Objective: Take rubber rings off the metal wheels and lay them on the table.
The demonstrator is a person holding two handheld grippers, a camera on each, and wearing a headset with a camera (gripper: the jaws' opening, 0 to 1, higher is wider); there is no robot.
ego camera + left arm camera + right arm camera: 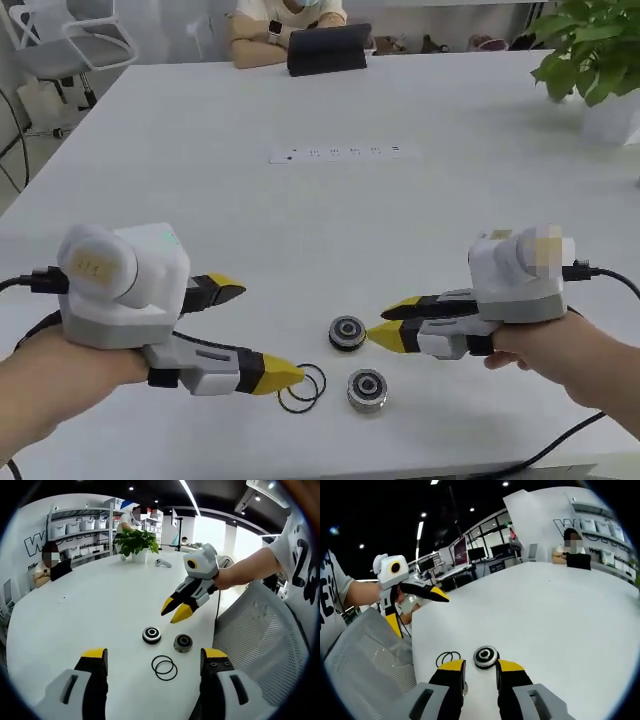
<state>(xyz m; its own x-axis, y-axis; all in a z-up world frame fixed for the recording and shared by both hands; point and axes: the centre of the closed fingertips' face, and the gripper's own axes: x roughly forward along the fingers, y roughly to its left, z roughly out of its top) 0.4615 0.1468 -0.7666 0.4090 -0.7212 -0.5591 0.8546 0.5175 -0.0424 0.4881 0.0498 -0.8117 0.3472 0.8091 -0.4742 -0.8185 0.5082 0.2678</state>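
Note:
Two small metal wheels lie near the table's front edge. The farther wheel (347, 333) (151, 634) (485, 656) has a dark outer band. The nearer wheel (367, 390) (183, 643) looks bare grey metal. Two thin black rubber rings (303, 387) (164, 667) (448, 657) lie overlapping on the table, left of the nearer wheel. My left gripper (262, 332) (155, 655) is open wide above the rings, holding nothing. My right gripper (380, 322) (481, 667) is open by a narrow gap, its yellow tips just right of the farther wheel and not touching it.
A flush power strip (335, 153) sits mid-table. At the far end a person sits behind a dark tablet (328, 48). A potted plant (590, 50) stands at the back right and an office chair (80, 40) at the back left. Cables trail from both grippers.

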